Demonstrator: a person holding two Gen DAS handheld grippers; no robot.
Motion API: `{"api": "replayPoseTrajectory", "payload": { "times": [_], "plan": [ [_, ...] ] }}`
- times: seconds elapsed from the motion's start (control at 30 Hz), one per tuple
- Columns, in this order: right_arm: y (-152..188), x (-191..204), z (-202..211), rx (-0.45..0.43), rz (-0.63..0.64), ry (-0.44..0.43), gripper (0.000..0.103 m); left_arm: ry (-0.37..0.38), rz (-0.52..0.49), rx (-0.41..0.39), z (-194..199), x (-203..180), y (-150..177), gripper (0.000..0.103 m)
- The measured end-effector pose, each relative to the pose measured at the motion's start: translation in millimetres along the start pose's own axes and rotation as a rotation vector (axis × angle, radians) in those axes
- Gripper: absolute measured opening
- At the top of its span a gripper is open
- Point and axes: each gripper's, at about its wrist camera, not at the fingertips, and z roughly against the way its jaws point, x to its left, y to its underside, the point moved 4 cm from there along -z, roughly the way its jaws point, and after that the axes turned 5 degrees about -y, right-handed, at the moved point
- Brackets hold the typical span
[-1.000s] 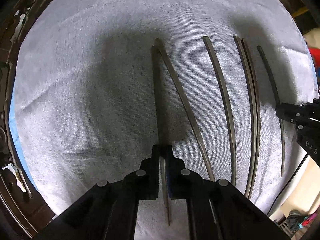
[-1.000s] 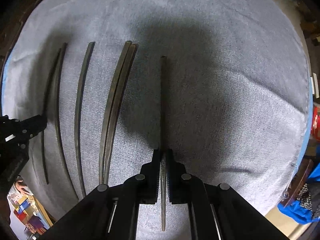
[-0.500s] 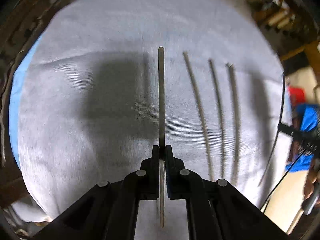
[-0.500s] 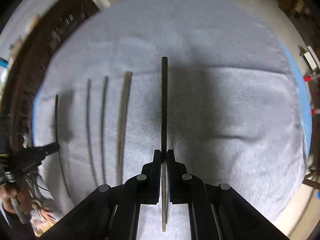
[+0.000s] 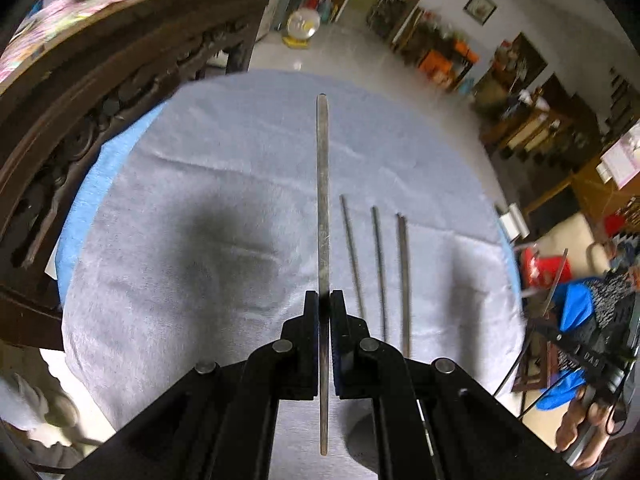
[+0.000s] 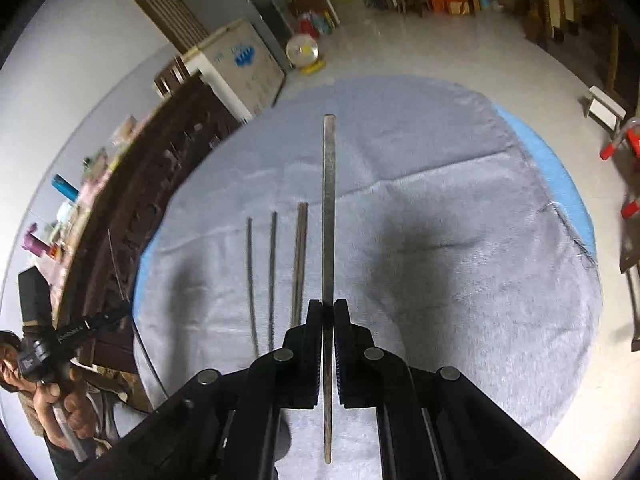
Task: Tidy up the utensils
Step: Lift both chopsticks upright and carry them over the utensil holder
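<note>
Both grippers hang above a grey cloth (image 5: 200, 208), each shut on one metal chopstick. In the left wrist view my left gripper (image 5: 324, 308) clamps a chopstick (image 5: 322, 184) that points straight ahead. Three more chopsticks (image 5: 378, 272) lie side by side on the cloth just right of it. My right gripper (image 5: 576, 354) shows at the right edge. In the right wrist view my right gripper (image 6: 328, 312) pinches its own chopstick (image 6: 329, 200). The resting chopsticks (image 6: 273, 276) lie to its left on the cloth (image 6: 460, 220). My left gripper (image 6: 80, 328) is at the far left, held in a hand.
A blue sheet (image 6: 552, 172) peeks out under the cloth's edges. Dark carved wooden furniture (image 5: 100, 92) borders the cloth on one side. A white chest (image 6: 236, 68) stands behind that furniture, and red stool legs (image 6: 624, 148) stand on the pale floor at right.
Both grippers have risen and tilted up, each lifting its chopstick off the cloth. The cloth looks smaller and the room beyond it has come into view. The other chopsticks stayed put.
</note>
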Motion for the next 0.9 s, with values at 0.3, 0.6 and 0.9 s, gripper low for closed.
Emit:
{"api": "replayPoseTrajectory", "payload": {
  "times": [0.3,0.6,0.9],
  "plan": [
    [23,22,79,-0.178,-0.007,-0.119,0.006,0.142,0.029,-0.160,50,-24,19,0.005],
    [46,60,110,-0.320,0.032,-0.179,0.006,0.176,-0.028,-0.326,82,-51,41,0.005],
    [63,95,78,-0.355,0.133,-0.133,0.006,0.144,-0.071,-0.351,69,-61,58,0.005]
  ]
}}
